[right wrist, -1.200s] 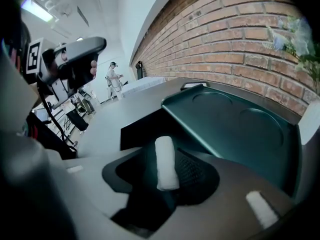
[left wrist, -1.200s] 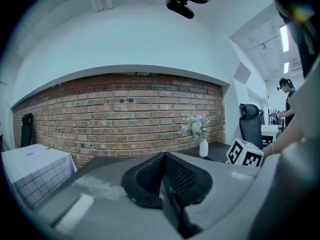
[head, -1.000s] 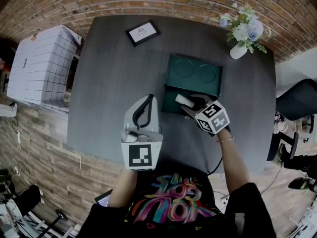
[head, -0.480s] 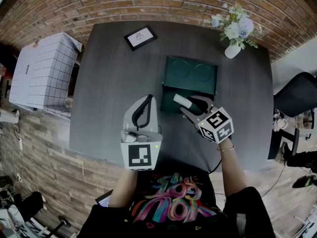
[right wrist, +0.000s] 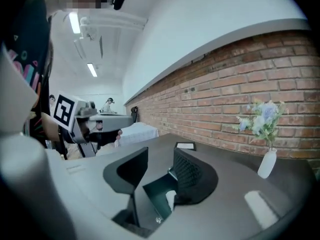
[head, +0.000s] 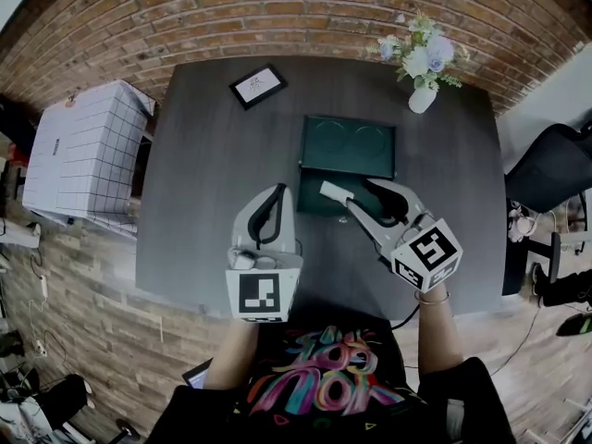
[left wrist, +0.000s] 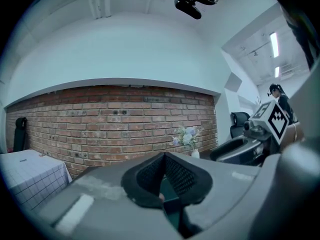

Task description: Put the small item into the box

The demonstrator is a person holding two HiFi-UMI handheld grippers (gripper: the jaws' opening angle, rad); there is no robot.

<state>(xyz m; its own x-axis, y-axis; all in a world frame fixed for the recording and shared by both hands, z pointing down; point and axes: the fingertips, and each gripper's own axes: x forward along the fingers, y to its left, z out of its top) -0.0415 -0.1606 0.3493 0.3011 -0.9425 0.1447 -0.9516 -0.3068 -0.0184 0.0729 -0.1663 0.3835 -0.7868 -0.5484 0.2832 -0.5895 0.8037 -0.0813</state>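
Two risks: the right gripper (head: 356, 192), wide and empty, its jaws just narrowing slightly, could clip the box's (head: 344, 146) near wall and jolt the white item (right wrist: 170, 200) inside. The left gripper (head: 276, 192), shut empty, steadies nothing.

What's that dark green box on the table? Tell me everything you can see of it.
The box is dark green, rectangular and matte. It stands open: the lid is swung back toward the brick wall, its inside showing two round impressions side by side. The base tray adjoins it on the near side, with a small shiny fitting at its near edge. It rests on the dark table, and a small pale item lies inside the tray.
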